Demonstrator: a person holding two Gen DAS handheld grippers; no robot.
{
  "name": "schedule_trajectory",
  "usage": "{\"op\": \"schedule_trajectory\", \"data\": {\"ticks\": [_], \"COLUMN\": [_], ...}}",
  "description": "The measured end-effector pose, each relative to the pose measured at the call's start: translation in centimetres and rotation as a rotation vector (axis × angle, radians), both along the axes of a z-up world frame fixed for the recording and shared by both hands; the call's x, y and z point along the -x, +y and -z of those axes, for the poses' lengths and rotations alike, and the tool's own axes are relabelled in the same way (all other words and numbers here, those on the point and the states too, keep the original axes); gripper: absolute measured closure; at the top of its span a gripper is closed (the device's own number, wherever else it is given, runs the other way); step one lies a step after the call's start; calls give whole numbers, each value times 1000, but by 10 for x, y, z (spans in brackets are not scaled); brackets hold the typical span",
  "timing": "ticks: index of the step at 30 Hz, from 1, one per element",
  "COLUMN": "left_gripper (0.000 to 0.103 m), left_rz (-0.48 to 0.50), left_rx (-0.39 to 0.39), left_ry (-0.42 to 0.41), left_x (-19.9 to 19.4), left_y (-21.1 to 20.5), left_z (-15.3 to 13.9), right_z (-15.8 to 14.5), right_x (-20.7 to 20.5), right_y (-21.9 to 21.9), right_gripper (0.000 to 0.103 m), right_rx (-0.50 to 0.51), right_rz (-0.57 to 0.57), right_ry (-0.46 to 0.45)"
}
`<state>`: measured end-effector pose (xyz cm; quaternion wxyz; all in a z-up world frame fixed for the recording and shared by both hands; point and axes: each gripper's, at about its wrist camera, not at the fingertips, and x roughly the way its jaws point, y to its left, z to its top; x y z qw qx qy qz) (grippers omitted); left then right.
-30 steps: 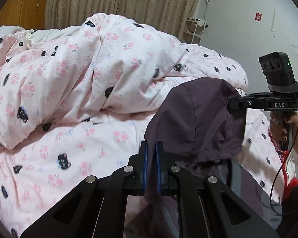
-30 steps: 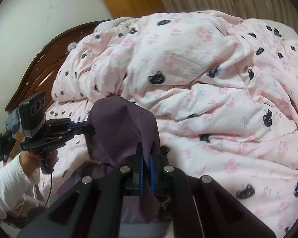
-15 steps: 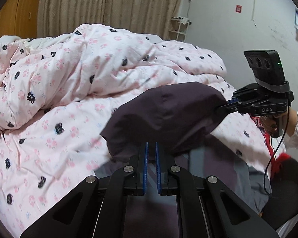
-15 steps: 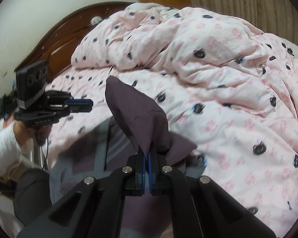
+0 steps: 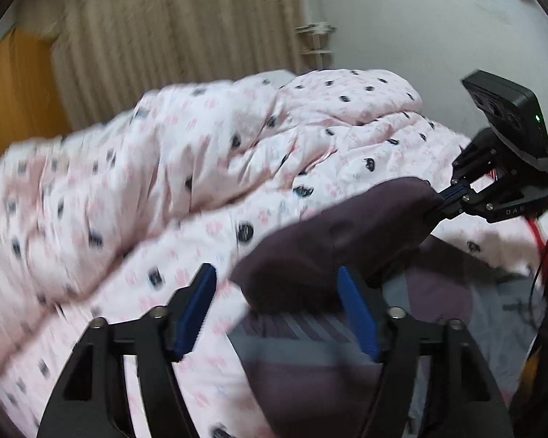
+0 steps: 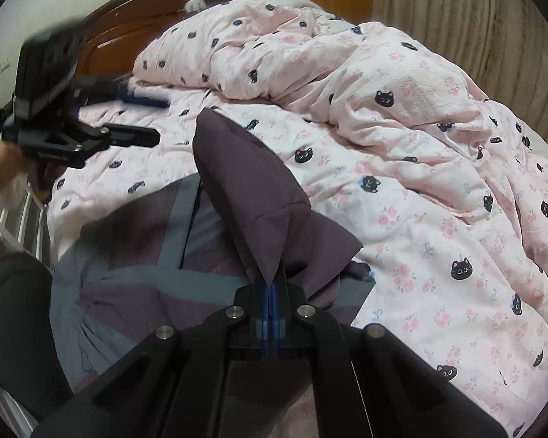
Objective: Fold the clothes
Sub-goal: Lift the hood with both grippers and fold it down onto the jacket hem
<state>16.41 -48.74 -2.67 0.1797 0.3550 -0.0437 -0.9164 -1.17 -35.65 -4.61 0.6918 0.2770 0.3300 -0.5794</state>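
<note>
One corner of the purple garment point(image 5: 332, 248) had dropped free as the left gripper point(image 5: 277, 310) was spreading its jaws, nothing pinched, while the right gripper point(image 6: 270, 314) stayed pressed on the other corner above the pink duvet point(image 6: 402, 153): fold likely landing.

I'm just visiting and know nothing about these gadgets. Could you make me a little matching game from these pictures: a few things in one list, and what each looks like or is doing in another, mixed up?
Things:
1. left gripper
2. right gripper
3. purple garment
4. quilt

States:
A. pink, printed with black cat faces and roses, rumpled on the bed
B. jaws opening, blue pads apart, gripping nothing
C. dark cloth with grey bands, one fold lifted off the bed
D. blue pads pressed together on a pinch of cloth

Pairs: 1-B, 2-D, 3-C, 4-A
</note>
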Motion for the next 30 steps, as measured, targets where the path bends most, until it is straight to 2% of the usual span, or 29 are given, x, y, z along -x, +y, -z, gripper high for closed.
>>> {"op": "schedule_trajectory", "data": {"ticks": [4,8,10,14,16,18,20,24,30], "left_gripper": [36,36,36,37,48,72,82,89,90], "left_rz": [95,215,274,337,356,361,364,371,398], "left_rx": [118,168,173,126,95,64,35,-4,-17], "left_ry": [-118,-225,-264,-316,-332,-337,-339,-329,-300], "left_x": [27,53,63,74,75,73,69,57,33], "left_y": [4,13,18,24,26,28,30,37,63], "left_z": [3,13,19,29,33,34,35,34,36], "right_z": [4,8,9,12,12,13,13,11,7], "right_x": [1,3,4,8,11,13,15,19,11], "right_y": [3,4,5,7,7,8,9,10,20], "right_gripper": [101,101,101,101,101,101,101,101,101], "right_rx": [-4,-13,-16,-20,-18,-17,-13,2,19], "right_rz": [-5,-16,-20,-24,-22,-20,-14,3,-10], "right_ry": [-10,-14,-18,-28,-31,-33,-35,-43,-36]}}
